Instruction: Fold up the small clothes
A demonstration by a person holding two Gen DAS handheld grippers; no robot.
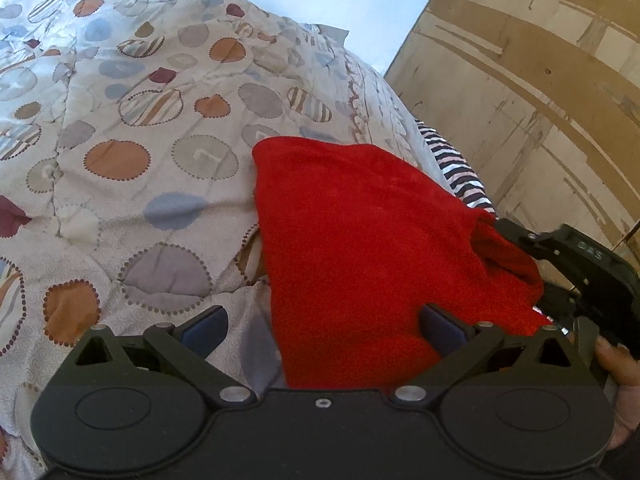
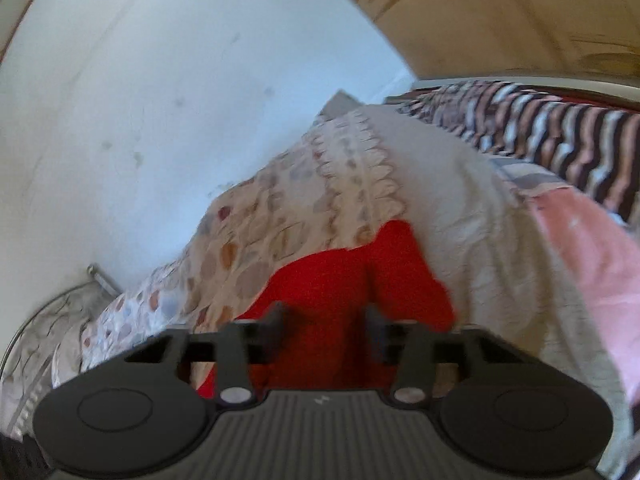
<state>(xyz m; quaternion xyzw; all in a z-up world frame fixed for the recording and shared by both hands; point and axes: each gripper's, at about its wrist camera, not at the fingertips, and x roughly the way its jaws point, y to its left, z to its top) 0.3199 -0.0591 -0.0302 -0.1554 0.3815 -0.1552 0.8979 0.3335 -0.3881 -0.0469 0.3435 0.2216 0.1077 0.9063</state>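
A red cloth (image 1: 360, 220) lies on the patterned quilt (image 1: 140, 140). One edge is lifted and bunched toward the right. My left gripper (image 1: 324, 328) stands open with its jaws wide; the cloth's near part lies between them and covers the right fingertip (image 1: 440, 326). My right gripper (image 1: 516, 236) comes in from the right edge, held by a hand (image 1: 618, 360), and is shut on the bunched edge. In the right wrist view the red cloth (image 2: 332, 280) fills the narrow gap of the right gripper (image 2: 326, 316); this view is blurred.
A dark striped fabric (image 2: 560, 136) and a pink cloth (image 2: 580, 240) lie beyond the quilt's (image 2: 460, 200) edge. A brown panelled wall (image 1: 520, 80) stands to the right and a white wall (image 2: 160, 80) behind. A wire rack (image 2: 52, 320) sits at the far left.
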